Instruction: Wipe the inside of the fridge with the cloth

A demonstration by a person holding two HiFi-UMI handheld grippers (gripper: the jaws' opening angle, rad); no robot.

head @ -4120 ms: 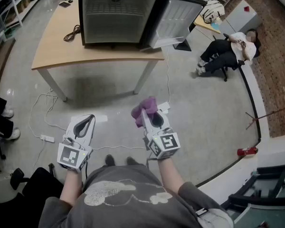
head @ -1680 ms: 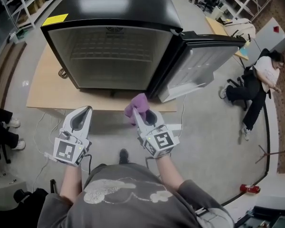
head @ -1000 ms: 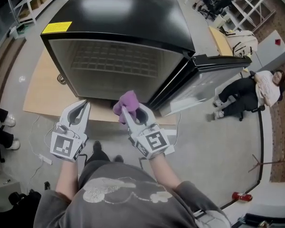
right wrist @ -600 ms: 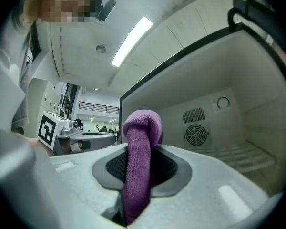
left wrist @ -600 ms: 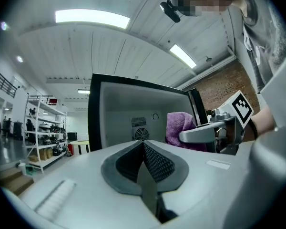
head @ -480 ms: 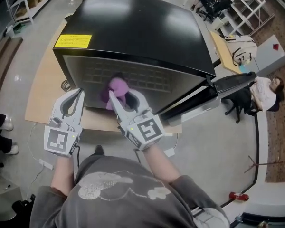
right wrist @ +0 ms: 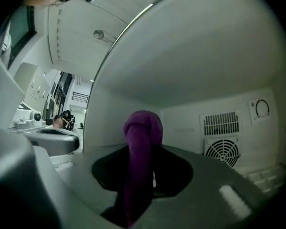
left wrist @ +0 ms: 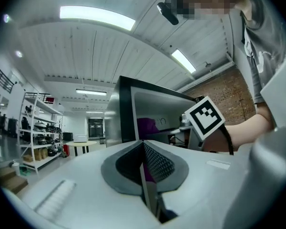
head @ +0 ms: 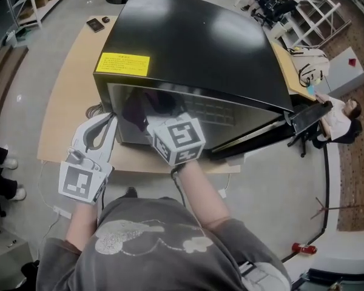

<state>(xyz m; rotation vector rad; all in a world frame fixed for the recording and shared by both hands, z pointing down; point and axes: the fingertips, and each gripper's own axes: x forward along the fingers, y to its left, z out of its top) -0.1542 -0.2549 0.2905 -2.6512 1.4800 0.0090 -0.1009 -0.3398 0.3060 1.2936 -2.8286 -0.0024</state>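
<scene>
A black fridge point(head: 194, 35) stands on a wooden table point(head: 64, 96), its door point(head: 306, 115) swung open to the right. My right gripper point(head: 150, 117) reaches into the fridge's opening, shut on a purple cloth point(head: 135, 110). In the right gripper view the cloth point(right wrist: 143, 132) sticks up from the jaws, with the white side wall point(right wrist: 109, 123) to its left and the back wall's vents point(right wrist: 219, 124) behind. My left gripper point(head: 105, 121) is shut and holds nothing, just outside the fridge's front left edge point(left wrist: 126, 111).
The fridge's white ceiling point(right wrist: 195, 46) is close above the cloth, and a round fan grille point(right wrist: 222, 151) and a dial point(right wrist: 262, 108) are on the back wall. A dark flat object point(head: 97, 23) lies on the table's far side. A person point(head: 340, 111) sits at the right.
I have come up to the fridge from across the floor. In the last half second my right gripper went into the fridge's opening with the cloth. The left gripper stays shut outside.
</scene>
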